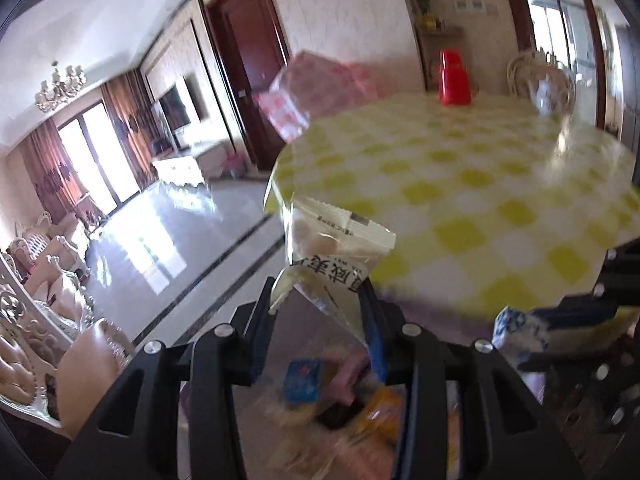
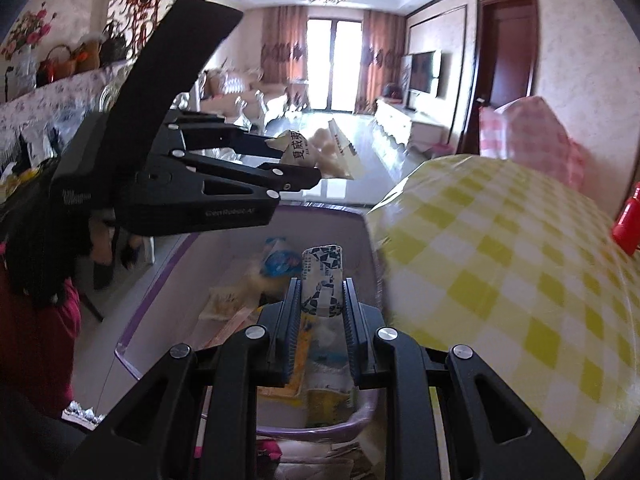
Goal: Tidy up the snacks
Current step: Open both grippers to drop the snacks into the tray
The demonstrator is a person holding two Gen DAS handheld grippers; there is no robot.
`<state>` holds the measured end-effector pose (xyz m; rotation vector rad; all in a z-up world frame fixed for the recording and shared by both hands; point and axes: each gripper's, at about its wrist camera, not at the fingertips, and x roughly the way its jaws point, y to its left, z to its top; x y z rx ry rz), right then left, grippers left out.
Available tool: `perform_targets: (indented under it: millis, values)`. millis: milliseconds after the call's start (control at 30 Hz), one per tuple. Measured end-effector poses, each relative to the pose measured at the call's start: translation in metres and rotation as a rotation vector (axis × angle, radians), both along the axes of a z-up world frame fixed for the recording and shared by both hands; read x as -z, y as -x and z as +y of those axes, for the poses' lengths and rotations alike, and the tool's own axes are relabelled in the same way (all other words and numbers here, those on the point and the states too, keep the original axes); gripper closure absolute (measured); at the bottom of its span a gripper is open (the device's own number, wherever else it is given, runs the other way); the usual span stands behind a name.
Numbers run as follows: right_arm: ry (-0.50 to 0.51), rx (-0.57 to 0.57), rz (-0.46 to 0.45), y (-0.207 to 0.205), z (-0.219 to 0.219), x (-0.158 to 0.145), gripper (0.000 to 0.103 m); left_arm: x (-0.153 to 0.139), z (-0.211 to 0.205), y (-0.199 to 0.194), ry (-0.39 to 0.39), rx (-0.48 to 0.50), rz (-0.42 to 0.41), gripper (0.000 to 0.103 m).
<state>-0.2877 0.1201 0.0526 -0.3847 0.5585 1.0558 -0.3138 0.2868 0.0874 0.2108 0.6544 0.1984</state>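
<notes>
I am holding both grippers over the purple bin beside the checked table. My left gripper is pinching a clear snack packet by its lower end; the packet is sticking up beyond the fingertips. My right gripper is clamping narrowly on a blue-and-white patterned packet, directly above the bin's loose snacks.

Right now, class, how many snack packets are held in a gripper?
2: a clear packet in the left gripper, and a blue-patterned packet in the right gripper. Others lie in the bin below.
</notes>
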Motion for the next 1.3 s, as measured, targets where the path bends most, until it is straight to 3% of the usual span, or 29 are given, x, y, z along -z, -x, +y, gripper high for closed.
perform_targets:
  millis: [167,233,300,367,400,433,467,567,633,733,833,933,1033,1133,1200,1300]
  values:
    - [0.038,-0.026,0.044,0.001,0.013,0.017,0.082,0.015,0.014,0.0,-0.002,-0.016,0.053,0.05]
    - [0.051,-0.031,0.062,0.0,0.017,0.023,0.079,0.018,0.013,-0.003,-0.009,-0.028,0.057,0.025]
    - [0.055,-0.029,0.076,-0.001,0.018,0.027,0.078,0.019,0.01,-0.008,-0.029,-0.042,0.059,0.02]
    - [0.057,-0.019,0.088,-0.005,0.018,0.029,0.063,0.02,0.01,-0.008,-0.028,-0.052,0.059,0.018]
    - [0.053,-0.011,0.092,-0.006,0.018,0.029,0.046,0.02,0.01,-0.009,-0.027,-0.055,0.058,0.013]
    - [0.048,-0.01,0.096,-0.009,0.017,0.03,0.038,0.02,0.01,-0.01,-0.028,-0.062,0.057,0.004]
    - [0.043,-0.013,0.101,-0.01,0.017,0.029,0.038,0.02,0.011,-0.011,-0.024,-0.074,0.049,0.002]
    - [0.04,-0.021,0.11,-0.015,0.013,0.023,0.03,0.02,0.021,-0.014,0.062,-0.098,0.024,0.002]
    - [0.029,-0.047,0.168,-0.02,0.009,0.02,0.021,0.021,0.024,-0.015,0.079,-0.098,0.014,0.002]
    - [0.042,-0.085,0.235,-0.029,0.007,0.019,0.02,0.024,0.024,-0.017,0.086,-0.089,0.022,0.002]
    - [0.076,-0.044,0.29,-0.043,0.012,0.023,0.019,0.023,0.023,-0.019,0.102,-0.094,0.017,0.002]
    - [0.148,-0.011,0.285,-0.049,0.023,0.022,0.014,0.021,0.027,-0.018,0.169,-0.101,-0.02,0.002]
    - [0.231,0.015,0.29,-0.05,0.038,0.023,0.014,0.02,0.035,-0.017,0.216,-0.224,-0.048,0.002]
    - [0.31,0.046,0.311,-0.049,0.051,0.029,0.014,0.026,0.04,-0.019,0.212,-0.385,-0.012,0.002]
    - [0.369,0.064,0.316,-0.048,0.057,0.039,0.014,0.031,0.045,-0.021,0.24,-0.427,0.022,0.002]
    - [0.406,0.082,0.322,-0.046,0.059,0.05,0.014,0.042,0.058,-0.025,0.356,-0.441,0.096,0.002]
